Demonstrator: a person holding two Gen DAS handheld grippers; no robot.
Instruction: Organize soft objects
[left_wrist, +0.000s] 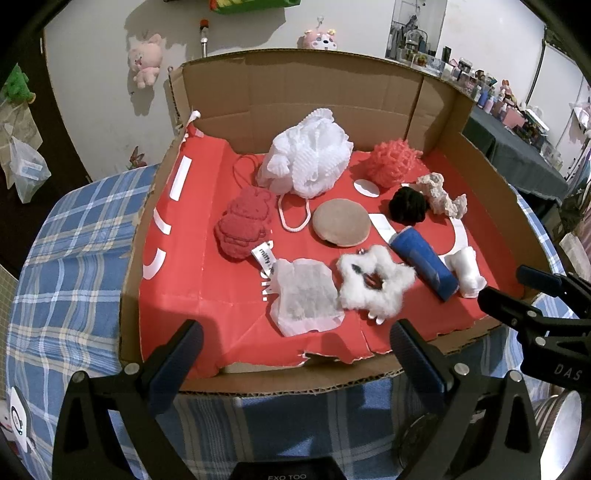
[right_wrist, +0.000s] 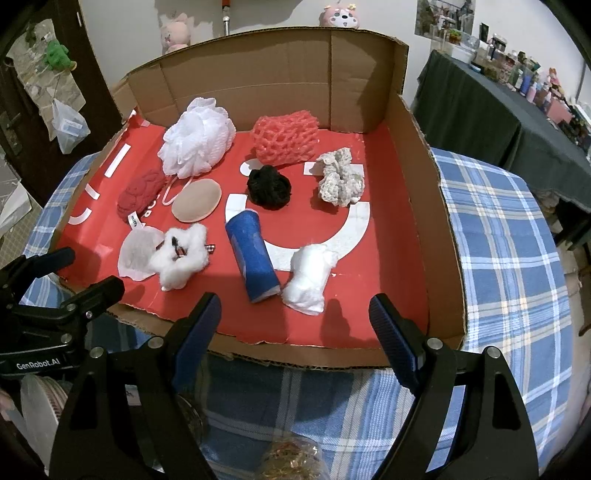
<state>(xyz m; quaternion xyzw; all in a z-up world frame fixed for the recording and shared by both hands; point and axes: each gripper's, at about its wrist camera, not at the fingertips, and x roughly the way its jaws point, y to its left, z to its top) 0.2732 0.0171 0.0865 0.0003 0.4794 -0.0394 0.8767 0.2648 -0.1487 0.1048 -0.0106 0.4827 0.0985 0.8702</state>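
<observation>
Left gripper (left_wrist: 295, 354): black two-finger tool with blue pads, fingers spread wide, holding nothing, poised at the near edge of the open brown cardboard tray (left_wrist: 258, 99). Right gripper (right_wrist: 295, 328): same build, likewise spread wide and holding nothing, at the tray's near edge.

Contents of the tray, on its red paper lining (left_wrist: 207, 280), left to right:
- red knitted plush toy with white label (left_wrist: 243, 227), left of centre;
- flat white gauze sachet (left_wrist: 304, 297), near edge, just beside the toy's label;
- white mesh bath pouf (left_wrist: 306, 155), toward the tray's back wall;
- round tan sponge pad (left_wrist: 341, 227), centre;
- white fluffy star-shaped hair clip (left_wrist: 375, 282), near edge, touching the sachet;
- coral foam net sleeve (right_wrist: 286, 138), near the back wall;
- black scrunchie (right_wrist: 269, 186), just in front of the sleeve;
- blue rolled bandage (right_wrist: 253, 260), lying on its side;
- white cotton wad (right_wrist: 308, 277), just beside the bandage;
- cream crocheted scrunchie (right_wrist: 341, 181), toward the tray's right wall.

Tray rests on a blue plaid tablecloth (right_wrist: 509, 258).
</observation>
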